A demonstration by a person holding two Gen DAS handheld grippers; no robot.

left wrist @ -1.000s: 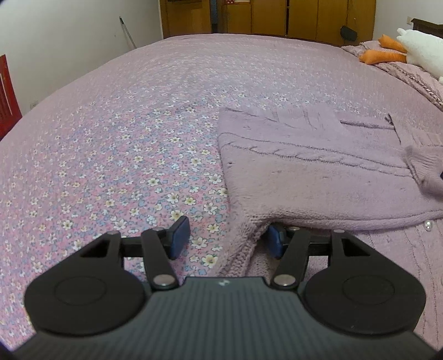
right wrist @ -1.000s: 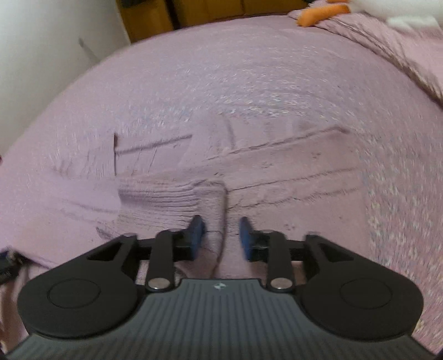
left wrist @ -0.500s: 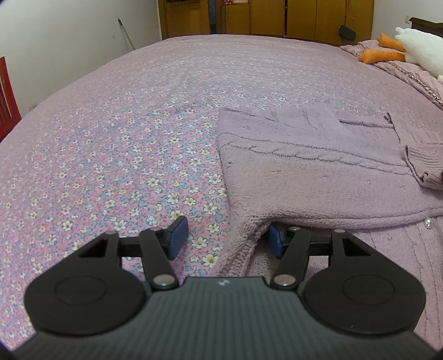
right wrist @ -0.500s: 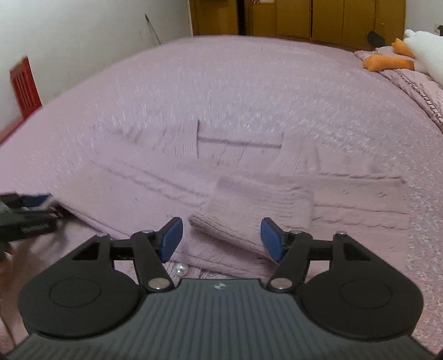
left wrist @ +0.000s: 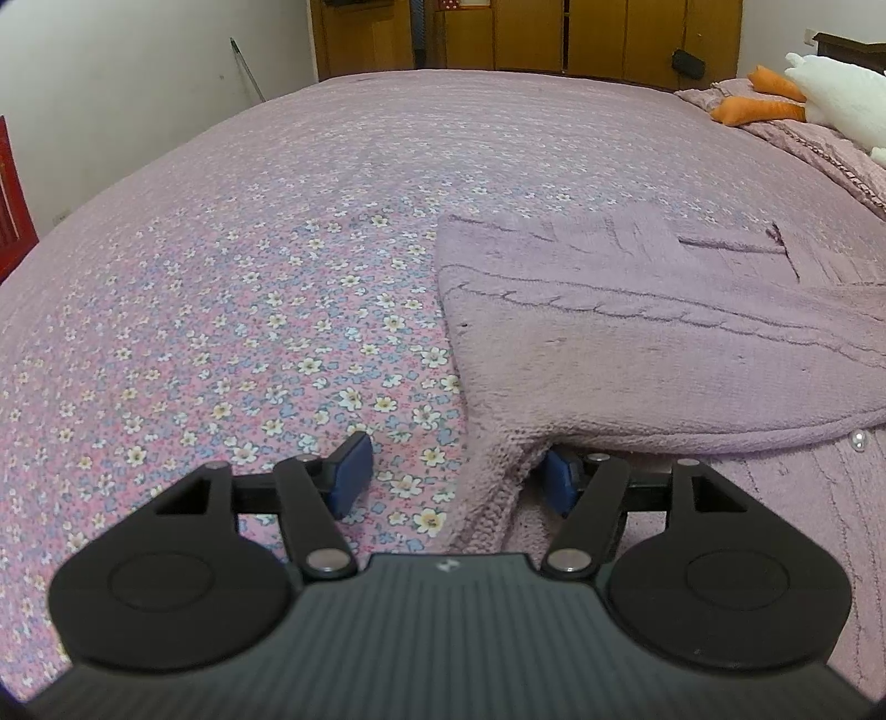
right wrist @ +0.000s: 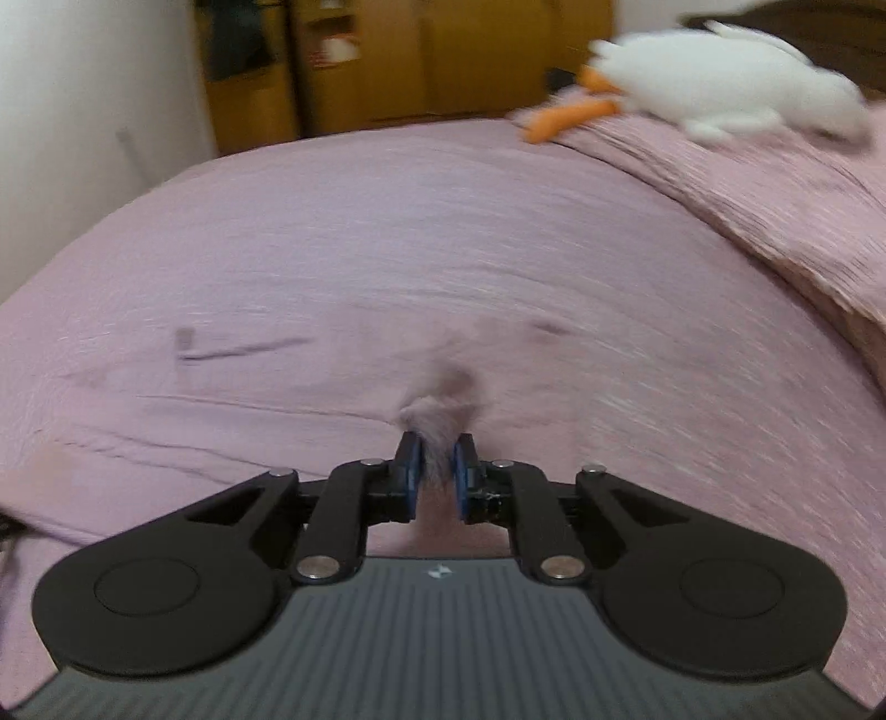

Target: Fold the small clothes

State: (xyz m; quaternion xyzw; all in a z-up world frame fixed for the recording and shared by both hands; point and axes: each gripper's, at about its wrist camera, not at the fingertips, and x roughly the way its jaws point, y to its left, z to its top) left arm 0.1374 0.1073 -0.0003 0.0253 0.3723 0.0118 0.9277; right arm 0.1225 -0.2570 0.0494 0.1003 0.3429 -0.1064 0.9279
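Observation:
A mauve cable-knit sweater [left wrist: 637,354] lies flat on the bed, its near-left corner folded over. My left gripper [left wrist: 454,479] rests on the bedspread at that corner with its jaws opening. The sweater's edge runs between the fingers; the left pad [left wrist: 351,479] is bare and the right pad [left wrist: 559,479] sits under the fold. In the blurred right wrist view my right gripper [right wrist: 437,471] is closing, and its blue pads pinch a tuft of the sweater [right wrist: 440,415] lifted slightly off the bed.
The floral pink bedspread [left wrist: 249,332] stretches wide to the left and far side. A white plush toy [left wrist: 830,94] with orange feet lies on a pillow at the far right. Wooden wardrobes [left wrist: 554,33] stand behind the bed, and a red chair [left wrist: 11,210] at the left edge.
My right gripper swung to the right away from the folded sleeve and closed on a pinch of sweater fabric. The left gripper stayed put, its fingers a little wider. The sleeve cuff left the left view.

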